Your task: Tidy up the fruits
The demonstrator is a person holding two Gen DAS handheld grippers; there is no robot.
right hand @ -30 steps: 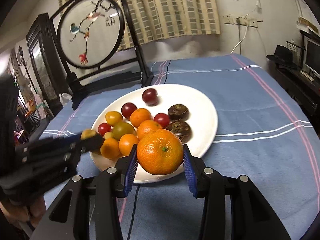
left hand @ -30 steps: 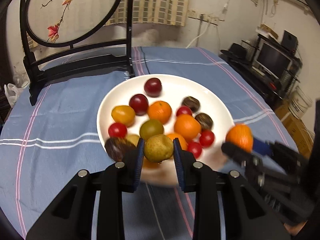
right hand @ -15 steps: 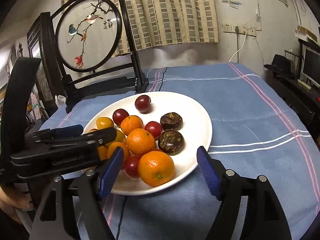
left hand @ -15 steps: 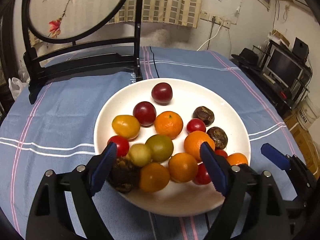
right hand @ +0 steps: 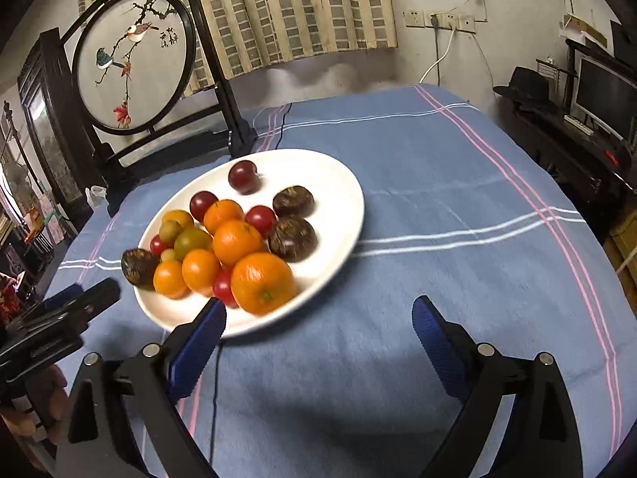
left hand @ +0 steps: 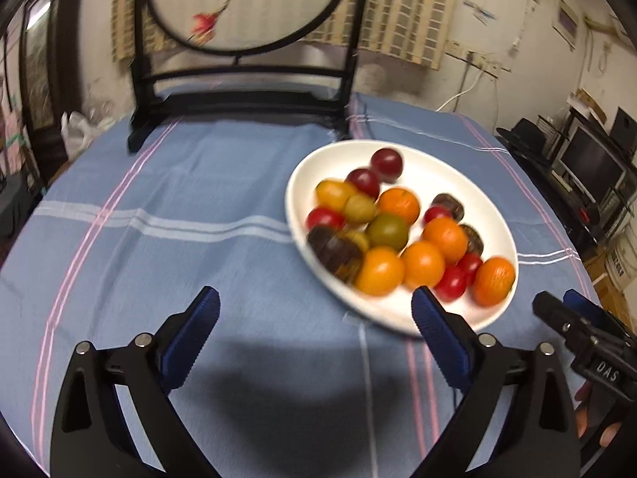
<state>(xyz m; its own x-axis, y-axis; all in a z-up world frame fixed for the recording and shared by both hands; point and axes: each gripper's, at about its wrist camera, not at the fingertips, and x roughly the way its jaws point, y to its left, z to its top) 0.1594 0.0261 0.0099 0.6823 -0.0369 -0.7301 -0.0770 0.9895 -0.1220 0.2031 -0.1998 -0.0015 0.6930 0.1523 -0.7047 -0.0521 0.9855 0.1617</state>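
A white plate (left hand: 446,320) (right hand: 338,183) on the blue cloth holds several fruits: oranges, red and yellow tomatoes, dark plums and brown chestnut-like fruits. A big orange (right hand: 262,283) (left hand: 493,281) lies at its near rim. My left gripper (left hand: 314,314) is open and empty, over bare cloth left of the plate. My right gripper (right hand: 318,318) is open and empty, in front of and right of the plate; its left finger overlaps the plate's near rim. Each gripper shows at the edge of the other's view: the right (left hand: 577,322), the left (right hand: 75,298).
A dark wooden stand with a round embroidered screen (right hand: 131,63) (left hand: 247,4) stands at the table's far side. A thin black cable (right hand: 215,390) runs across the cloth under the right gripper. Monitors and shelves (right hand: 597,91) stand off the table's right.
Both grippers opened and released a pear-like fruit and the big orange onto the plate. Both pulled back; the left swung left, the right swung right.
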